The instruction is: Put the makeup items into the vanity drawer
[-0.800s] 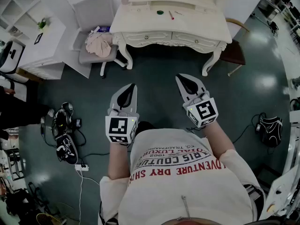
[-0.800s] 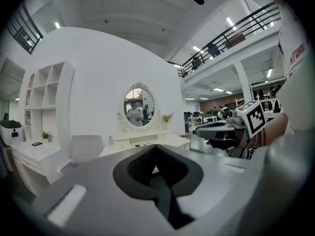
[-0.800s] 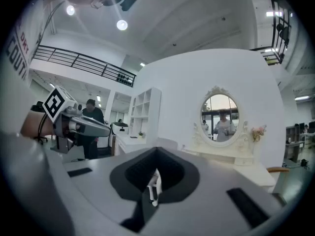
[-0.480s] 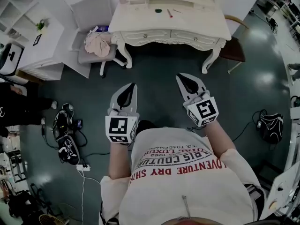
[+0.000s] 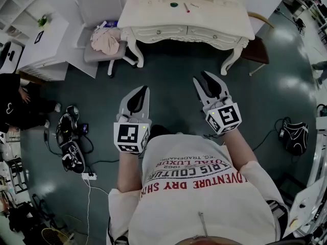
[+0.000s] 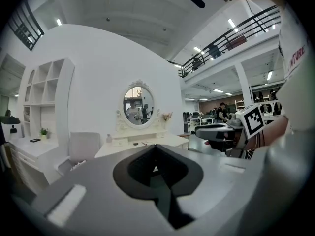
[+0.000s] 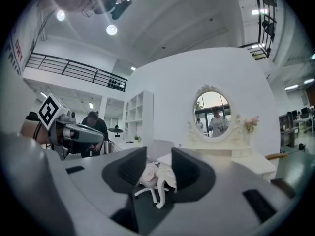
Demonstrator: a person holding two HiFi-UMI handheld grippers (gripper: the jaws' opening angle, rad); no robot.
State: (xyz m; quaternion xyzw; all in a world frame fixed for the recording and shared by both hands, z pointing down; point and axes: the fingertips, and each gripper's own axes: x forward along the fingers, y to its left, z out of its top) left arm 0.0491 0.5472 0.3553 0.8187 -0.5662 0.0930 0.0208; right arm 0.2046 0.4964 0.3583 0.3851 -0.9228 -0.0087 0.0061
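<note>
Within the last moment the right gripper (image 5: 204,78) has parted its jaws to a modest gap, with nothing between them. The left gripper (image 5: 143,90) has its jaws pressed together, empty. Both hang over the floor (image 5: 168,70), well short of the vanity (image 5: 153,20) at the far side. A small green item (image 5: 174,4) and a red stick (image 5: 186,7) lie on its top. The drawer (image 5: 158,33) looks closed, so the approach has probably only begun.

T-shirt (image 5: 204,203): is carrying, upside down, red "VENTURE DRY SH", dark "RIS COUTURE", "LUXURE"; the smallest line is possibly reading "TRADEMARK".
</note>
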